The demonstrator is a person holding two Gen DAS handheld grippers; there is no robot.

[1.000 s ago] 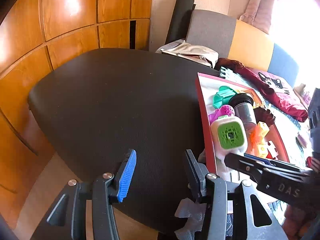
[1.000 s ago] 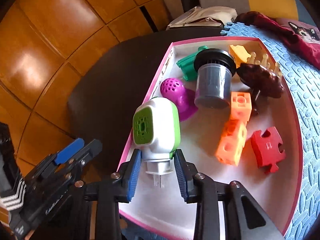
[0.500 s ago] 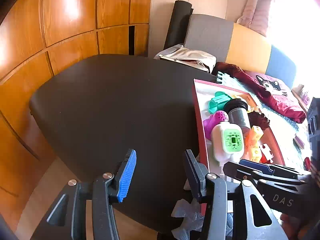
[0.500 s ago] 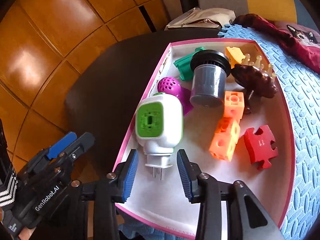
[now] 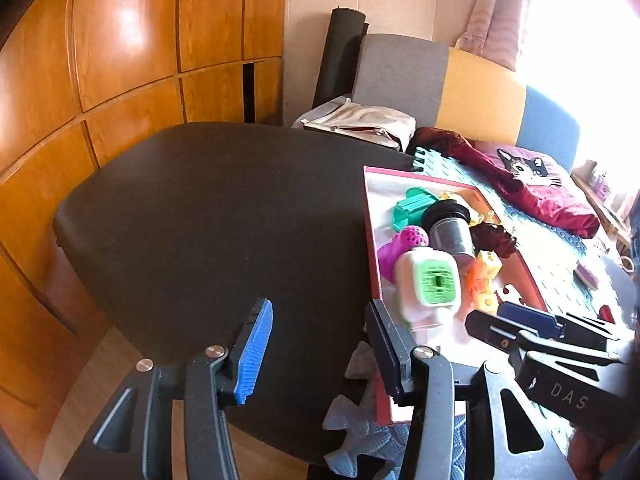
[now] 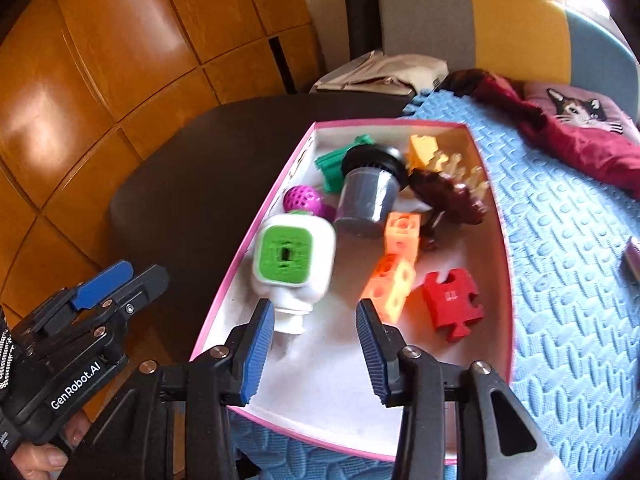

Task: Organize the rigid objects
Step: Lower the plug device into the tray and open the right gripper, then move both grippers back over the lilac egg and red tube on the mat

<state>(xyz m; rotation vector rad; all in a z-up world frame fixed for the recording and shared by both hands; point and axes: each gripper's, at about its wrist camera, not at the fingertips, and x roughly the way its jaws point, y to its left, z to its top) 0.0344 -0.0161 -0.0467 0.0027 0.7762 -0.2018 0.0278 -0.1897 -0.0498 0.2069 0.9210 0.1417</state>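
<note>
A white plug-in device with a green face (image 6: 294, 264) (image 5: 430, 284) lies blurred in the pink-rimmed box (image 6: 256, 224) (image 5: 370, 240), by the box's left wall. My right gripper (image 6: 316, 320) hangs just above and behind it, jaws opening, pads clear of it. Further in lie a grey cup with a black lid (image 6: 368, 192), a purple perforated ball (image 6: 302, 198), a green piece (image 6: 334, 162), orange cubes (image 6: 394, 268), a red puzzle block (image 6: 450, 298) and a brown toy (image 6: 444, 196). My left gripper (image 5: 320, 332) is open over the black table (image 5: 208, 208), holding nothing.
The box rests on a blue foam mat (image 6: 560, 240) that overlaps the table's right side. A dark red cloth with a cat picture (image 6: 576, 128) lies on the mat's far side. A beige bag (image 5: 360, 124) sits at the table's back edge. Wooden panels (image 5: 100, 60) stand left.
My right gripper let go of the white and green device, which dropped into the box and tipped over. The gripper opened and drew back and up. The left gripper stayed open.
</note>
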